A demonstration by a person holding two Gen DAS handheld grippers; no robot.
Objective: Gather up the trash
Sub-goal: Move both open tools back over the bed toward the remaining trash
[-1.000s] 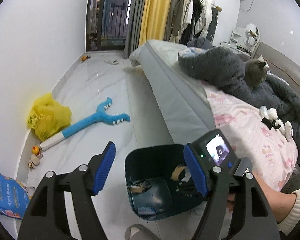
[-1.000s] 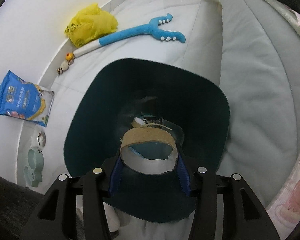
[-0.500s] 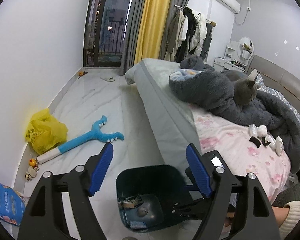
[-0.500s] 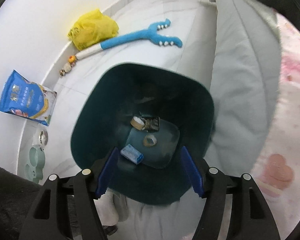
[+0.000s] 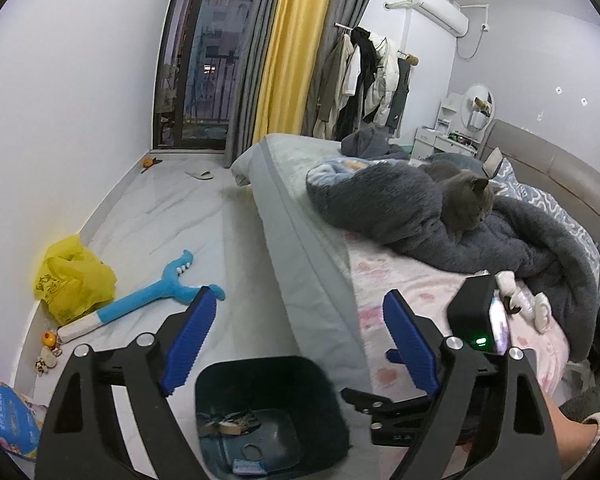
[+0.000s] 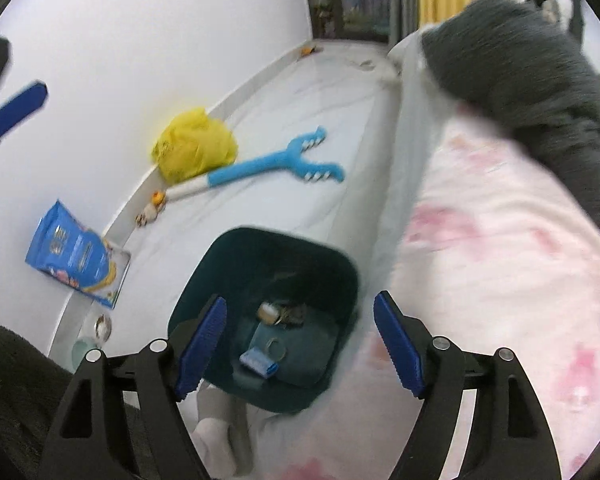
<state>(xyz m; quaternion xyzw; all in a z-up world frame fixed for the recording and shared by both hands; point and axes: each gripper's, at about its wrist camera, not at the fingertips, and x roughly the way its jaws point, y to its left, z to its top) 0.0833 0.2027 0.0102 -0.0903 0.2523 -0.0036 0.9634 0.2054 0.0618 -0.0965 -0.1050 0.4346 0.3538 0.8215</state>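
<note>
A dark teal bin [image 5: 260, 362] [image 6: 284, 238] stands on the floor beside the bed. At its bottom lie a cardboard ring [image 6: 275, 347], a blue packet [image 6: 258, 360] and other scraps [image 5: 228, 426]. My right gripper [image 6: 300, 344] hovers well above the bin, its jaws opening with nothing between the blue pads. My left gripper [image 5: 300, 340] is also above the bin and points toward the bed's edge, jaws opening and empty. One of the left gripper's pads [image 6: 14, 114] shows at the upper left of the right wrist view.
On the floor by the wall lie a yellow plastic bag [image 5: 74, 284] [image 6: 194, 148], a blue plush toy [image 5: 152, 296] [image 6: 268, 166] and a blue pouch [image 6: 76, 256]. The bed [image 5: 300, 240] holds a grey cat [image 5: 464, 196] on a dark blanket.
My right gripper let go of the cardboard ring, which dropped into the bin. Both grippers rose and their jaws widened. The bin now looks smaller and lower in both views.
</note>
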